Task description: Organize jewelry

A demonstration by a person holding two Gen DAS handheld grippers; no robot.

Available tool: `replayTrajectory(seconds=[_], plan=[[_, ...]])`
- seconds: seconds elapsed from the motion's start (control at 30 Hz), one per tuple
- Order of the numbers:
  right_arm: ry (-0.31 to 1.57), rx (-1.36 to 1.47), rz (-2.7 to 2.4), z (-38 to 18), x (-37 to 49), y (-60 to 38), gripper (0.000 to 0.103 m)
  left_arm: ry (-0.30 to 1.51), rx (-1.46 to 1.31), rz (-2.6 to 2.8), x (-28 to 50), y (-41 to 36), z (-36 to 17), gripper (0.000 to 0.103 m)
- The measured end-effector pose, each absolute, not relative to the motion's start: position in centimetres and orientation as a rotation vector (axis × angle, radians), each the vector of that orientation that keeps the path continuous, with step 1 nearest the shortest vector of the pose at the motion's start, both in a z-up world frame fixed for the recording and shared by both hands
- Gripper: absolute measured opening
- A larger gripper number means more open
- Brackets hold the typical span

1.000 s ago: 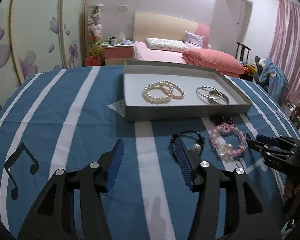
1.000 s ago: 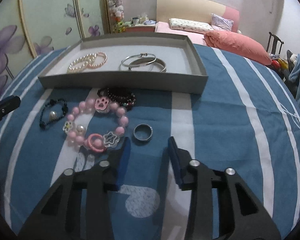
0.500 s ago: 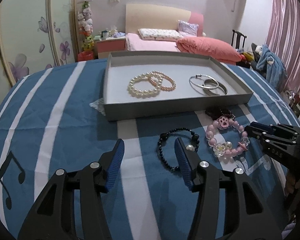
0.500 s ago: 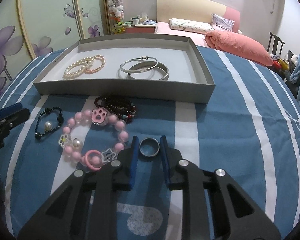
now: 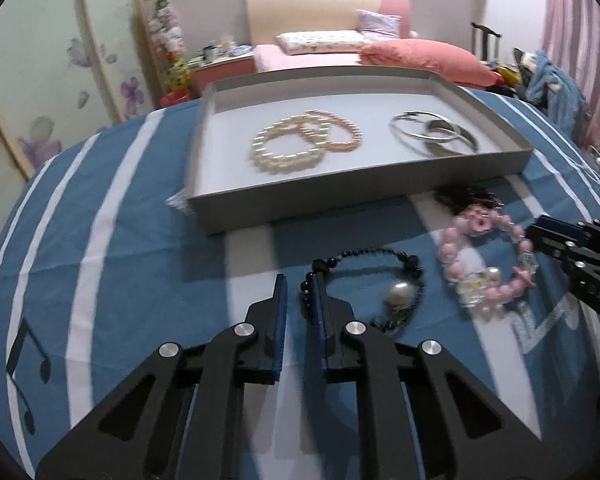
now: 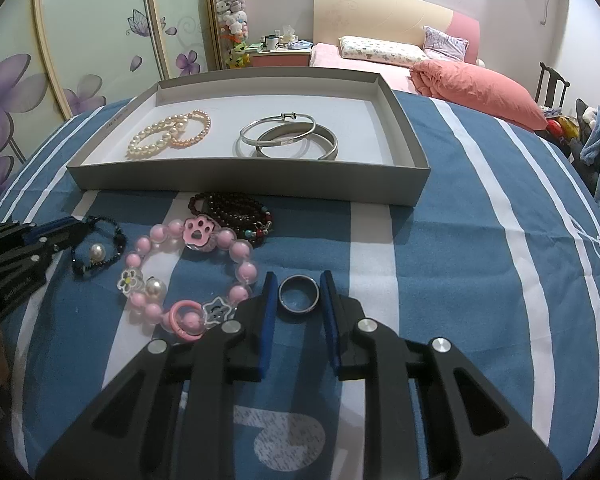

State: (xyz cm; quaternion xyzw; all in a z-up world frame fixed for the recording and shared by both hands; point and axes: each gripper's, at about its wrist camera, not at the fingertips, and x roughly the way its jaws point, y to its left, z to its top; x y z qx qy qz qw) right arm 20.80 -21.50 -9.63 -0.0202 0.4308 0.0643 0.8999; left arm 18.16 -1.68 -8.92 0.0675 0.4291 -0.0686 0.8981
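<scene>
**Two grips closed, tray at twelve o'clock**

Two pieces are pinched at once. Our right gripper (image 6: 298,294) has narrowed onto the steel ring (image 6: 299,293), which lies flat on the blue striped cloth (image 6: 440,248) squarely between the pads. Our left gripper (image 5: 299,294) has just been closing, and its narrow gap now clamps the near-left arc of the black bead bracelet (image 5: 364,288); the rest of that loop, pearl included, trails toward two o'clock. The grey tray (image 6: 244,184) sits at twelve o'clock from both tools, long axis crosswise, its near wall the edge to clear. The right hand seems nearer the tray's open right end, past the silver bangles (image 6: 288,140). The pink bead bracelet (image 6: 188,272) and dark beaded bracelet (image 6: 236,212) lie between the tools, so lifting straight up first looks wise.
</scene>
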Motion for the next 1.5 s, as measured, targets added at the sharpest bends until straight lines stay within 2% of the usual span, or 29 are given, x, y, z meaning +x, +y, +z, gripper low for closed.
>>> replayTrajectory(seconds=[0.23, 0.83, 0.97, 1.13, 1.5], plan=[[0.892, -0.042, 0.133, -9.6, 20.8, -21.5, 0.022, 0.891, 0.130, -0.102, 17.2, 0.8, -8.7, 0.014], [0.892, -0.041, 0.133, -9.6, 20.9, -21.6, 0.022, 0.879, 0.165, -0.113, 17.2, -0.3, -8.9, 0.015], [0.890, -0.040, 0.130, -9.6, 20.9, -21.6, 0.022, 0.880, 0.178, -0.123, 17.1, -0.5, -8.9, 0.007], [0.883, 0.009, 0.121, -9.6, 20.8, -22.4, 0.022, 0.869, 0.141, -0.147, 16.8, -0.1, -8.3, 0.006], [0.763, 0.070, 0.123, -7.3, 19.4, -22.8, 0.022, 0.725, 0.037, -0.257, 16.0, -1.0, -4.7, 0.006]])
